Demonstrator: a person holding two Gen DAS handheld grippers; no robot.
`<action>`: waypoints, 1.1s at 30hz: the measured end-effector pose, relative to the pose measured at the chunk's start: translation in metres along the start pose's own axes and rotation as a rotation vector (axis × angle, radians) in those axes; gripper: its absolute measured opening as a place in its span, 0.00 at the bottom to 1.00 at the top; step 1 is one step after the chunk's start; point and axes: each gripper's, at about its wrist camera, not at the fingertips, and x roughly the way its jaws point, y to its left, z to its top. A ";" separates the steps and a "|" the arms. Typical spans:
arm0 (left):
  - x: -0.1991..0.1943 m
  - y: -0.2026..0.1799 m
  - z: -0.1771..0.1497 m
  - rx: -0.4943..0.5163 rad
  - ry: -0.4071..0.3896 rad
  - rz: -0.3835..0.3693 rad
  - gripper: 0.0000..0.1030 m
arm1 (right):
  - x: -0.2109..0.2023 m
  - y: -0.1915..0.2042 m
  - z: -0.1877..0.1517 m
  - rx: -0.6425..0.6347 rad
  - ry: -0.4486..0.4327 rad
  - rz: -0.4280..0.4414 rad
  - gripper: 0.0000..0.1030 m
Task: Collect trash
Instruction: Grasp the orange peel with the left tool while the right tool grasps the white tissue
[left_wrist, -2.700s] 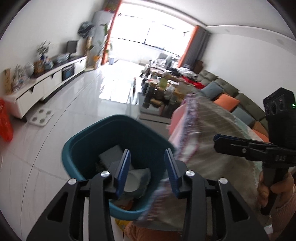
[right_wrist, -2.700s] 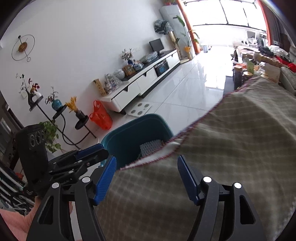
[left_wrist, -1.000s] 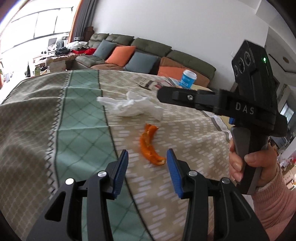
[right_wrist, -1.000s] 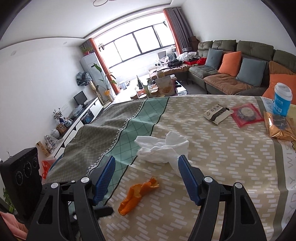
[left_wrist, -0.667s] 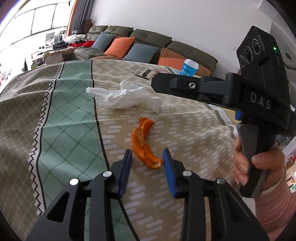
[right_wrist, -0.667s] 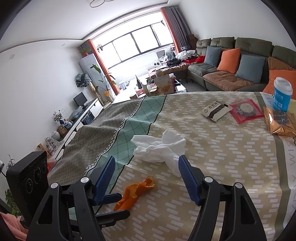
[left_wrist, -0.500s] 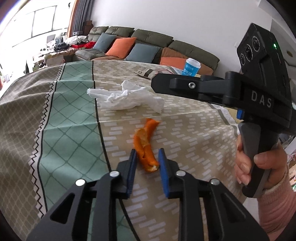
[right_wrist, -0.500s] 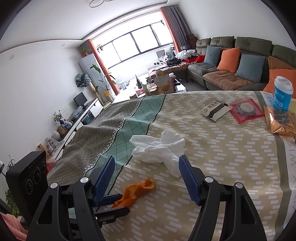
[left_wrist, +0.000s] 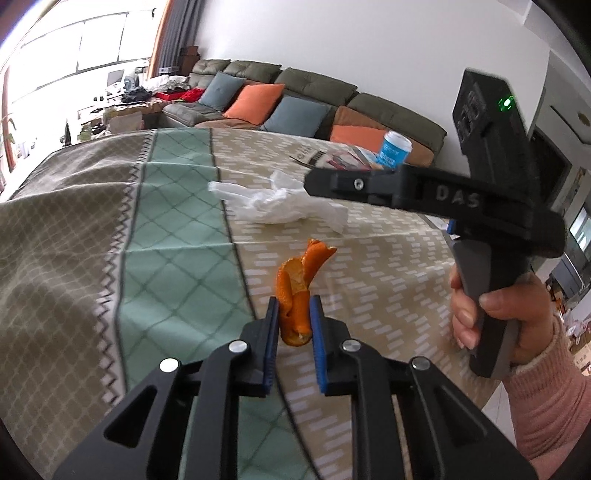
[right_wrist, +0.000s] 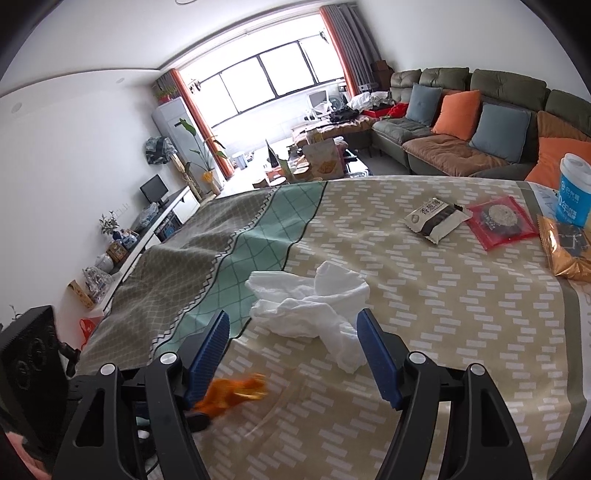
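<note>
Your left gripper (left_wrist: 293, 317) has just closed on the peel (left_wrist: 299, 291) and lifted it off the cloth (left_wrist: 388, 266), ready for binning, while your right gripper (right_wrist: 293, 345) hangs open over the tissue (right_wrist: 310, 306).

Two grippers are in view: the left gripper (left_wrist: 293, 314) and the right gripper (right_wrist: 293, 349). On the table (right_wrist: 461, 314) lie one orange peel (left_wrist: 301, 284), near, and one crumpled white tissue (right_wrist: 314, 306) at the middle. At the far right are three snack packets: one white and black (right_wrist: 436, 218), one red (right_wrist: 500, 221), one golden (right_wrist: 567, 247). One blue paper cup (right_wrist: 574, 195) stands there. On the sofa (right_wrist: 461, 147) sit five cushions: two grey-blue, three orange.
</note>
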 end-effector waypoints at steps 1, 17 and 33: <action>-0.003 0.002 0.000 -0.005 -0.005 0.003 0.17 | 0.002 0.000 0.000 0.003 0.007 -0.003 0.71; -0.048 0.045 -0.005 -0.092 -0.076 0.081 0.17 | 0.040 0.002 0.006 -0.007 0.122 -0.059 0.58; -0.068 0.068 -0.018 -0.136 -0.105 0.127 0.17 | 0.026 0.006 0.003 -0.014 0.073 -0.035 0.11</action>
